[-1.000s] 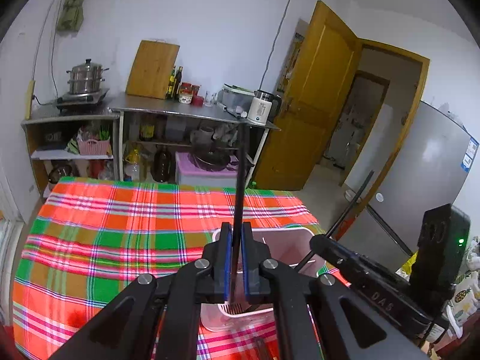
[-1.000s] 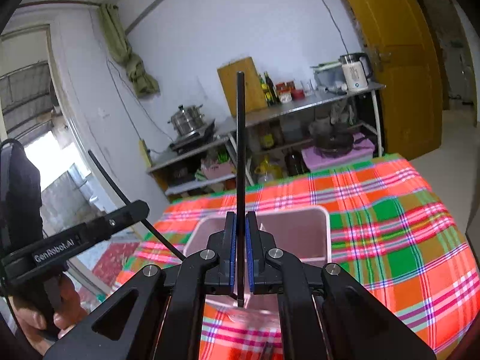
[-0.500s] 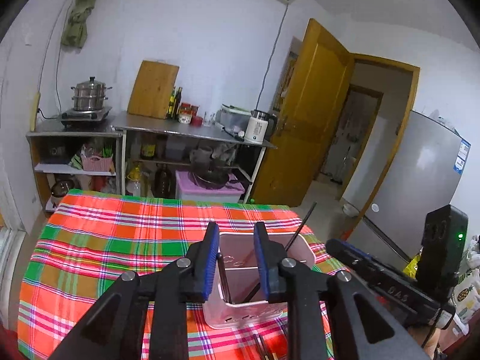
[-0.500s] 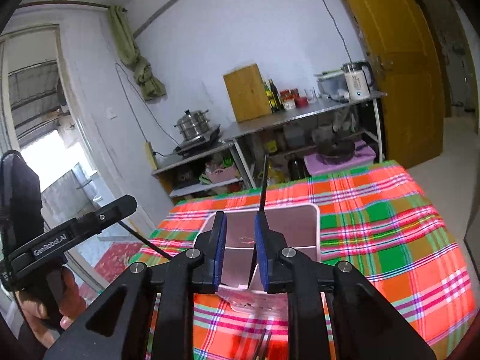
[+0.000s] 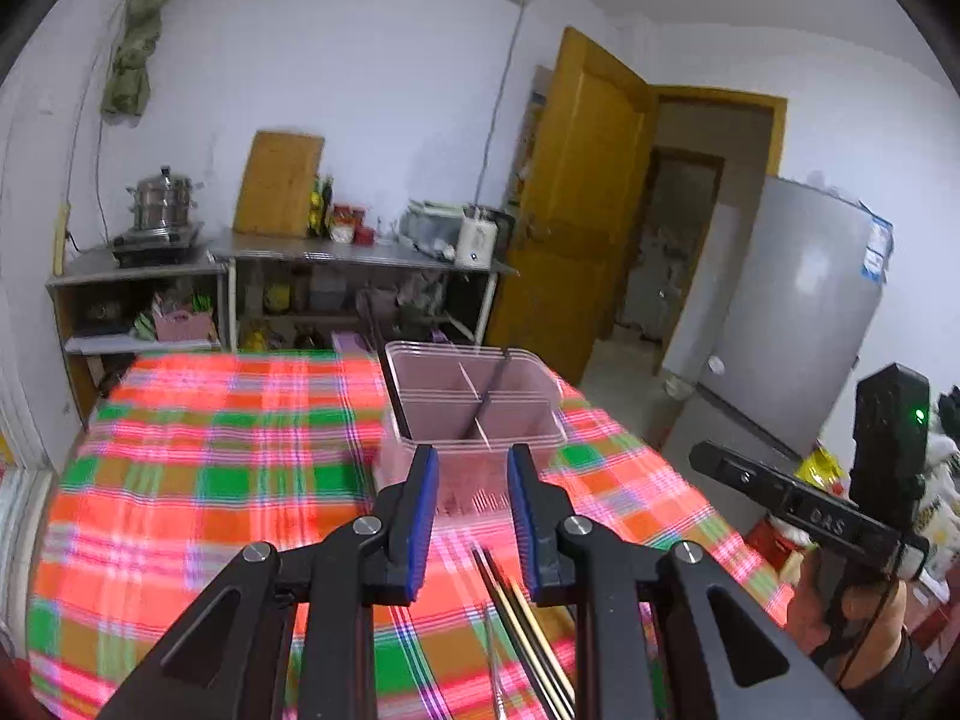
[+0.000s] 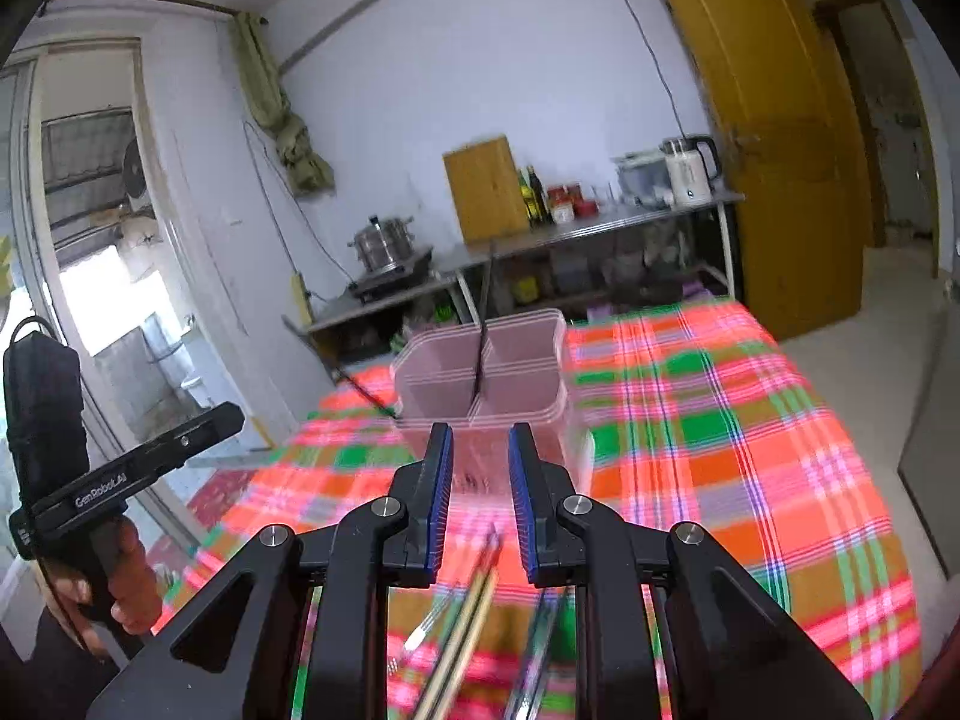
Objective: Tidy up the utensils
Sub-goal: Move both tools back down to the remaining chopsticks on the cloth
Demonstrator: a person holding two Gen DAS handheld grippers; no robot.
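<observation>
The pink plastic utensil holder [image 5: 474,414] sits on the plaid tablecloth, split into four compartments by a cross divider. Two dark chopsticks [image 6: 482,324] stand in it, leaning against its walls and poking above the rim. More chopsticks [image 5: 528,624], dark and tan ones, lie loose on the cloth just in front of the holder.

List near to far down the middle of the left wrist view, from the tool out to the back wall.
left tool → loose chopsticks on the plaid cloth → pink divided holder with black chopsticks in it → metal counter → wooden cutting board
</observation>
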